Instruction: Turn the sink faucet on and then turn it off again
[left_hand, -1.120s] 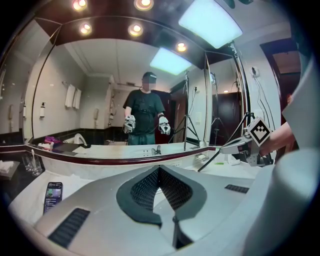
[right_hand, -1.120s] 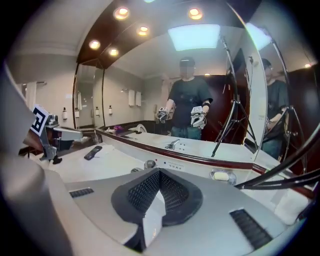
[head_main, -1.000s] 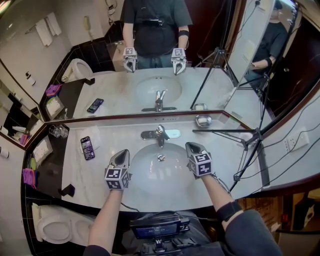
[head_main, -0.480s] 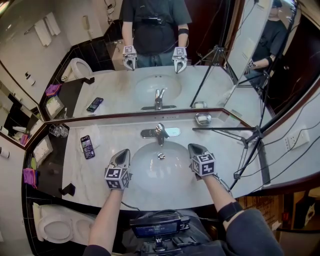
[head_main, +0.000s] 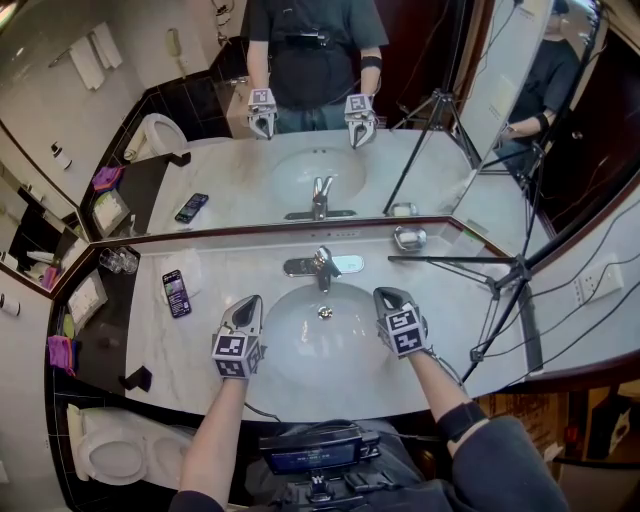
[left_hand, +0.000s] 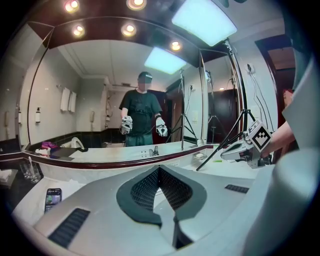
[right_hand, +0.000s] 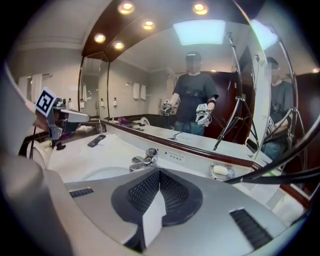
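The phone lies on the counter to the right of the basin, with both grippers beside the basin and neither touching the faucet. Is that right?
Not quite: the phone lies on the counter to the left of the basin, as the head view shows. The rest holds: the left gripper and the right gripper are beside the basin, neither touching the faucet.

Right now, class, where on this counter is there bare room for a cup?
Bare marble between phone and basin, left of the faucet. Crowded: tripod legs cross the right end by the soap dish.
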